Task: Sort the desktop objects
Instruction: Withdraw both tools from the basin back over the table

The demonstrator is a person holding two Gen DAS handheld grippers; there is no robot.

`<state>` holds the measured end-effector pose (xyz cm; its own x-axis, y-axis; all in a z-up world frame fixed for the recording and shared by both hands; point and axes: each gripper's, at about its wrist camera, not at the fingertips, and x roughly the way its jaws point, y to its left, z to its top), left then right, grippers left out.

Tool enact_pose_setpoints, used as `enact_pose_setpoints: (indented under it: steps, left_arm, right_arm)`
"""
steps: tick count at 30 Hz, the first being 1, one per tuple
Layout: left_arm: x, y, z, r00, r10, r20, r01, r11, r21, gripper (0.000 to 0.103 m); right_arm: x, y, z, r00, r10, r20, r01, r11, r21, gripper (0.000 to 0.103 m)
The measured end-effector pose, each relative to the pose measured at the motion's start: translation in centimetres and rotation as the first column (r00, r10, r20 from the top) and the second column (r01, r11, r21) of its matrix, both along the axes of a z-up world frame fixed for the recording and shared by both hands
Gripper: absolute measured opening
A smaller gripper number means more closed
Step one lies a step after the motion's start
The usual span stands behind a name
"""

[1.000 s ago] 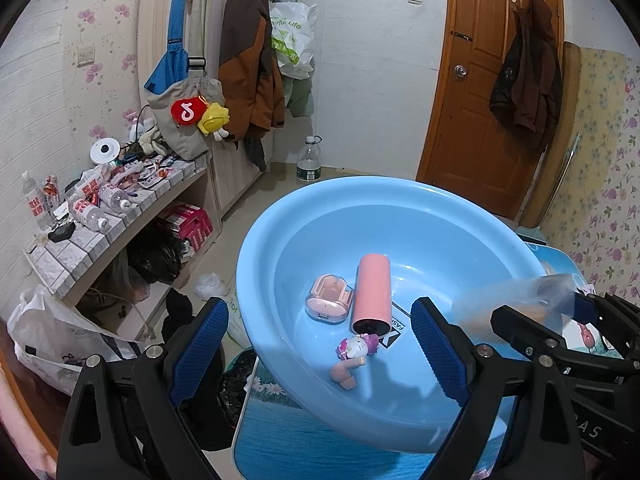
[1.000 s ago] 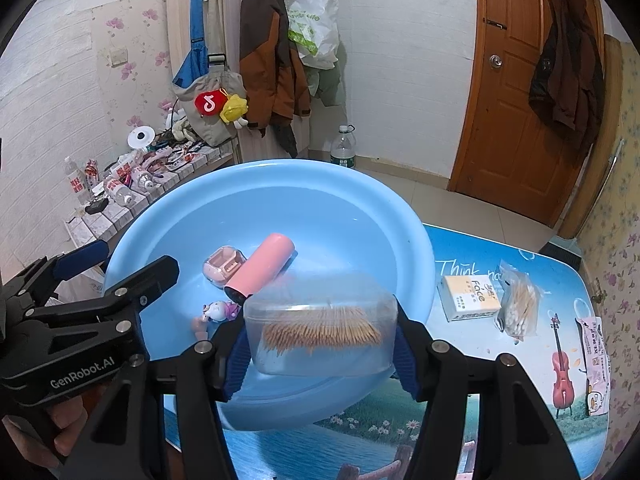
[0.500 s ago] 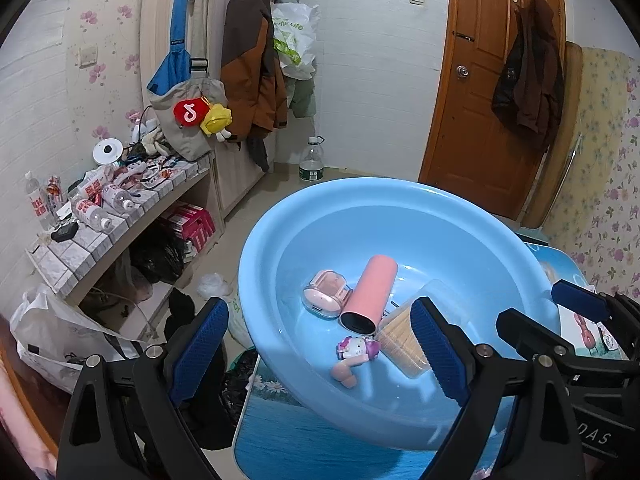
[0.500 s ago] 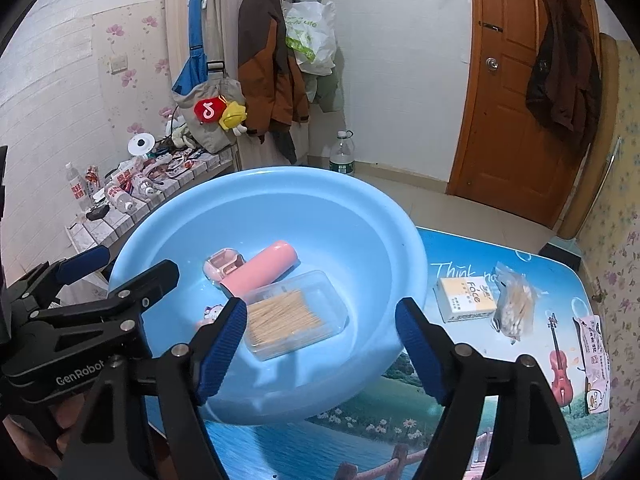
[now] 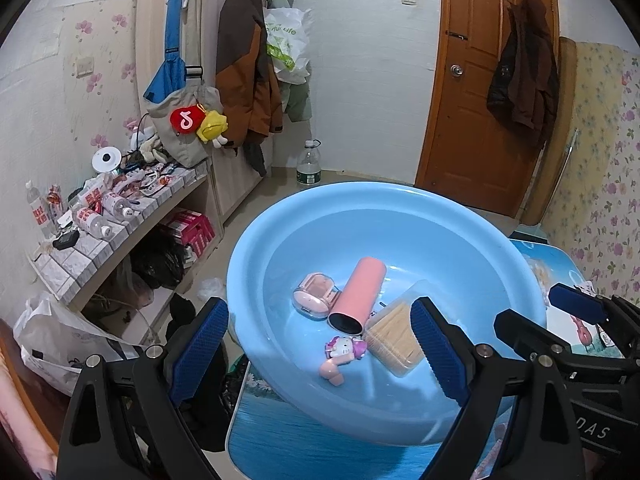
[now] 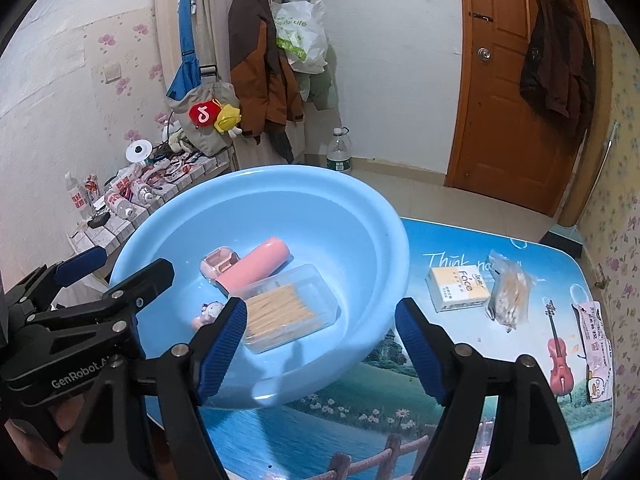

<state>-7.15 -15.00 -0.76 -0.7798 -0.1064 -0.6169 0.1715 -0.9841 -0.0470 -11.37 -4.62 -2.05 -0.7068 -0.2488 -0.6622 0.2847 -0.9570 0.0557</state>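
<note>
— Dropped from the right gripper, the toothpick box is now lying in the blue basin.
— Its long axis?
— Running near-left to far-right, beside the pink tube.
— Grippers?
— Both are standing released, left gripper too, holding nothing.

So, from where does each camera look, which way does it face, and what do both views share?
Left wrist: sits on the left gripper, facing forward and down into the blue basin; its own open fingers and the right gripper show.
Right wrist: sits on the right gripper, facing the basin and table; its open fingers and the left gripper show.
Shared: basin, pink cylinder, toothpick box, door.
</note>
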Motion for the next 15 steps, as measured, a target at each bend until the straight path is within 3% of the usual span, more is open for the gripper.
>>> enact_pose_setpoints:
  steps: [8, 15]
  left_arm:
    - [0.2, 1.4, 0.7, 1.0, 0.001, 0.005, -0.001, 1.0, -0.02, 0.093]
    - [1.3, 3.1, 1.3, 1.0, -0.016, 0.002, 0.016, 1.0, -0.019, 0.097]
  right_arm:
    - [0.5, 1.0, 0.5, 1.0, -0.018, 0.007, 0.018, 1.0, -0.012, 0.079]
    - [2.2, 3.3, 1.0, 0.997, -0.08, -0.023, 0.08, 0.997, -0.012, 0.09]
